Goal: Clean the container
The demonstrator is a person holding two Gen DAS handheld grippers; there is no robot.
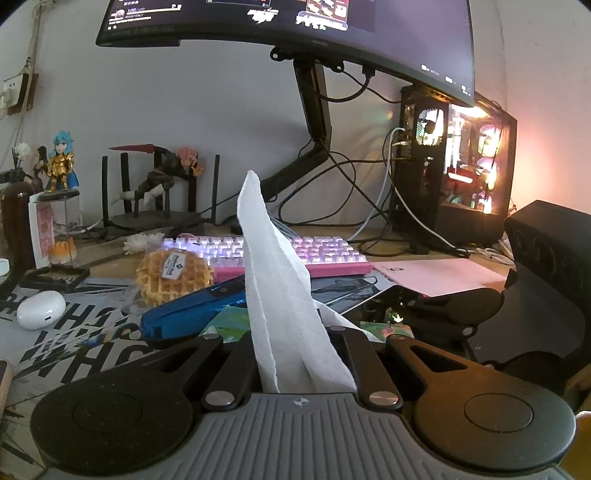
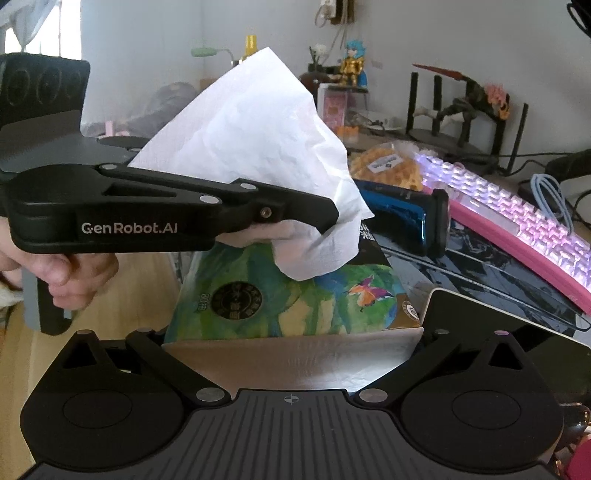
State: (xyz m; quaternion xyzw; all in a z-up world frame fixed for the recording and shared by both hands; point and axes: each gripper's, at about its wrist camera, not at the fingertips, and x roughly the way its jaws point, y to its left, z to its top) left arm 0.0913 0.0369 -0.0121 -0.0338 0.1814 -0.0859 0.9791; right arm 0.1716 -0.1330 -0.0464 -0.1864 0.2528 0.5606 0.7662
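Container not identifiable on the desk; left gripper [image 2: 332,221] clamps a white tissue [image 2: 258,147] above the tissue pack [image 2: 295,295]. Right gripper's [image 2: 291,343] jaws: cannot tell. Wiping unverified.

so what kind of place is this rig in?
Looks like a home computer desk, likely in a bedroom. A monitor on an arm hangs over a pink keyboard, a lit PC tower stands beside it, and figurines line the back.

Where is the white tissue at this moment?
The white tissue is pinched in the left tool, raised just above the colourful tissue pack, with the blue case and pink keyboard behind.
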